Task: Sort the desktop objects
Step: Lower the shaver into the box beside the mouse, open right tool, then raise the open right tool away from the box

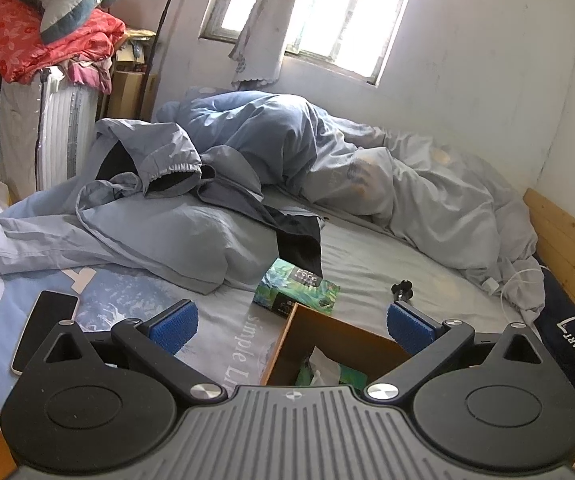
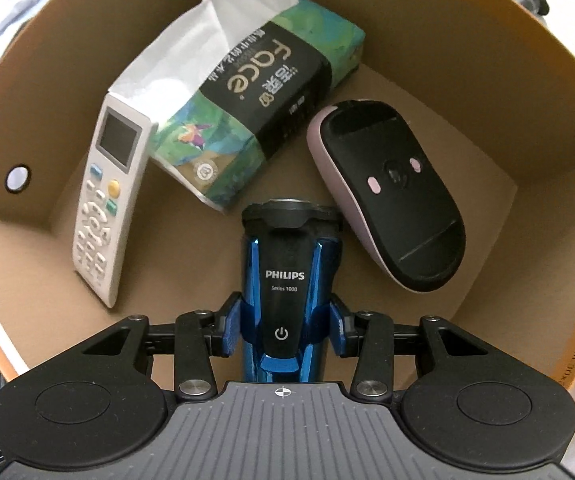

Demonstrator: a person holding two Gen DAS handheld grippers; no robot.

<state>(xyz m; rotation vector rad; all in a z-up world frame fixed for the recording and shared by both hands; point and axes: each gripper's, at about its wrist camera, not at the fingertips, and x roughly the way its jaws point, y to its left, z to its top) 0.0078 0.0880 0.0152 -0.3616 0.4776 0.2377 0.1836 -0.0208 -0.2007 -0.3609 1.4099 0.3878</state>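
Observation:
My right gripper (image 2: 283, 326) is shut on a blue and black Philips shaver (image 2: 285, 280) and holds it head-down inside the cardboard box (image 2: 467, 80). In the box lie a white remote (image 2: 107, 204), a green tissue pack (image 2: 247, 120) and a pink mouse (image 2: 387, 196) turned upside down. My left gripper (image 1: 291, 326) is open and empty above the bed, over the near edge of the same box (image 1: 287, 340). A second green tissue pack (image 1: 297, 286) lies on the sheet just beyond the box. A black phone (image 1: 45, 330) lies at the left.
A small black tripod (image 1: 401, 290) stands on the sheet right of the box. Crumpled blue bedding and a jacket (image 1: 215, 168) fill the bed's far half. A white cable (image 1: 519, 280) lies at the right by the wooden bed frame (image 1: 567, 232).

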